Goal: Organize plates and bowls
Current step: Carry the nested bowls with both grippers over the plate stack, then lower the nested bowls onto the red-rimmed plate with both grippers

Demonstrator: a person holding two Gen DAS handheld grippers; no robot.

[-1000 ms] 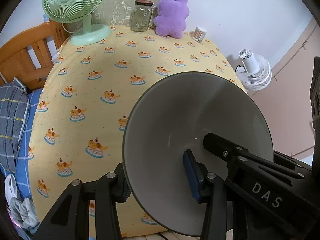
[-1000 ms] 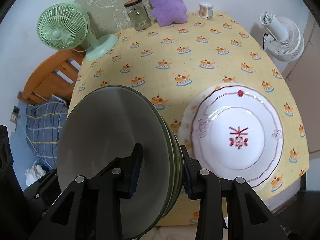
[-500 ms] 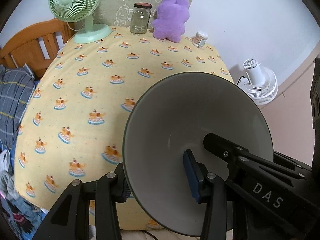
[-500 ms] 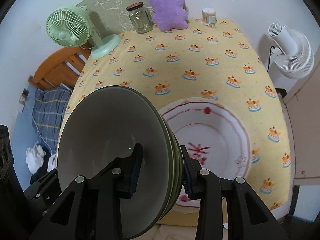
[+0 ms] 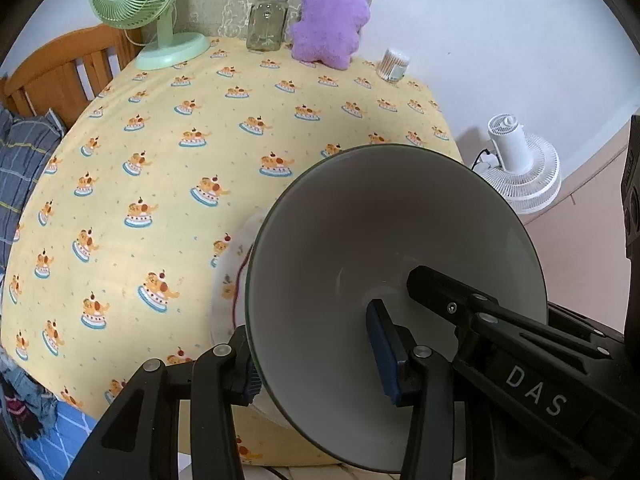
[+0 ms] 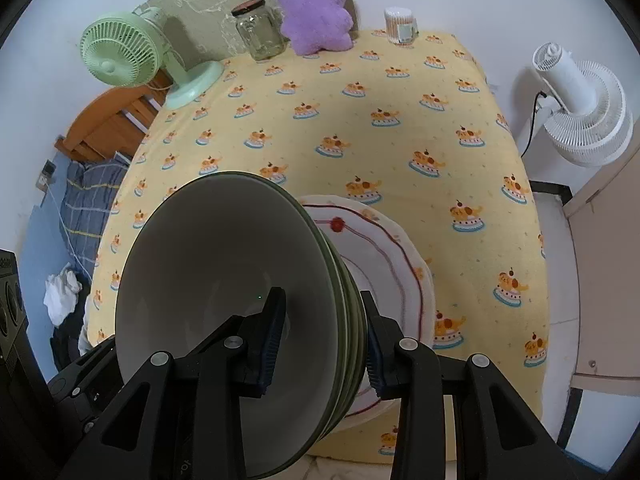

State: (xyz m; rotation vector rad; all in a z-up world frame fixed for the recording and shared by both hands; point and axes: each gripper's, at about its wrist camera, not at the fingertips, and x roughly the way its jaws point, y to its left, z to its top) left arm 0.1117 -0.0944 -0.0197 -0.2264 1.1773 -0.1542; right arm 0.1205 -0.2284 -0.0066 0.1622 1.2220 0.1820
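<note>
A stack of green-rimmed bowls with white insides (image 6: 208, 280) hangs tilted above the front of the yellow table. My right gripper (image 6: 320, 344) is shut on one side of its rim; my left gripper (image 5: 320, 352) is shut on the opposite side, where the bowls (image 5: 360, 232) fill the left wrist view. A white plate with a red line and red centre mark (image 6: 384, 248) lies on the tablecloth just behind and under the bowls; only its left edge (image 5: 232, 272) shows in the left wrist view.
At the table's back stand a green fan (image 6: 120, 52), a glass jar (image 6: 258, 34), a purple plush toy (image 6: 316, 8) and a cotton-swab tub (image 6: 400, 24). A white floor fan (image 6: 580, 112) stands right of the table. A wooden bed frame (image 5: 60, 72) is at left.
Both grippers carried the bowl stack to the right and slightly back, so it now hangs partly over the white plate. The grip on the bowls is unchanged.
</note>
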